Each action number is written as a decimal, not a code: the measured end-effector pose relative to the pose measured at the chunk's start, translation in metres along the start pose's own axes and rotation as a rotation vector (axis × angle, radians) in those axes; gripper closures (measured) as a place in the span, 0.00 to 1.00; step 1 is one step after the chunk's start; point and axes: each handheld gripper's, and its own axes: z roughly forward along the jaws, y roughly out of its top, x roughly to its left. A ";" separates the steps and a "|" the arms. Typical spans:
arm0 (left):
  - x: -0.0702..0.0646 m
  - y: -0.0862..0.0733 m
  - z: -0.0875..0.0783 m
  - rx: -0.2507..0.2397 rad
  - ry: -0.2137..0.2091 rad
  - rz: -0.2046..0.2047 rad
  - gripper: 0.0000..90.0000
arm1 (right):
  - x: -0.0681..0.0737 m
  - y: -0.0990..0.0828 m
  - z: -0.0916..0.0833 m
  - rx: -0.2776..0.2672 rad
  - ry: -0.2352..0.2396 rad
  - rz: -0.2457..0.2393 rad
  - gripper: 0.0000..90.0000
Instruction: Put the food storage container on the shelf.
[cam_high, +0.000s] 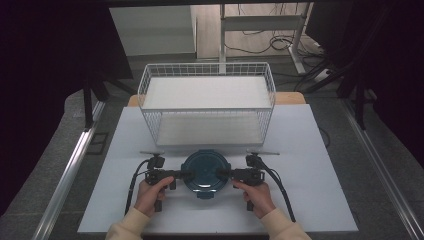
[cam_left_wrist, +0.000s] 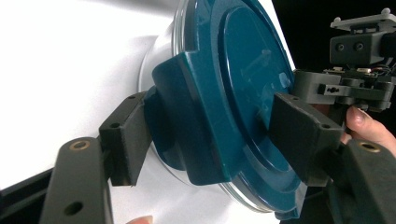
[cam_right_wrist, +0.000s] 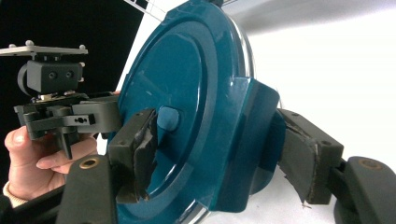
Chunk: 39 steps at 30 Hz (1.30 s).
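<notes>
On the white table (cam_high: 320, 150), before a white wire basket (cam_high: 207, 102), the left gripper (cam_high: 175, 174) clamps the left latch of a round dark-teal plastic lid (cam_high: 204, 172) on a clear container; the right gripper (cam_high: 231, 174) clamps its right latch.

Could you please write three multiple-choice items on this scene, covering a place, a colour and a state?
1. Where is the round container?
A. inside the wire basket
B. on the table in front of the wire basket
C. on the floor
2. What colour is its lid?
A. dark teal
B. red
C. yellow
3. How do the left gripper and right gripper stand?
A. both away from it
B. one touching it
C. both clamped on its side tabs

B: it sits nearer the person than the basket. A: both gripper views show teal. C: each gripper's jaws straddle a tab.
</notes>
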 end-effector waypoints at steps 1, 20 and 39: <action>-0.002 -0.001 -0.003 -0.003 -0.001 0.008 0.38 | 0.001 -0.001 -0.002 0.001 0.002 -0.010 0.37; -0.023 -0.015 -0.016 -0.046 0.012 0.068 0.49 | 0.008 -0.015 -0.018 -0.036 0.036 -0.093 0.43; -0.054 -0.009 -0.036 -0.096 0.009 0.174 0.49 | 0.041 -0.006 -0.042 -0.100 0.038 -0.271 0.43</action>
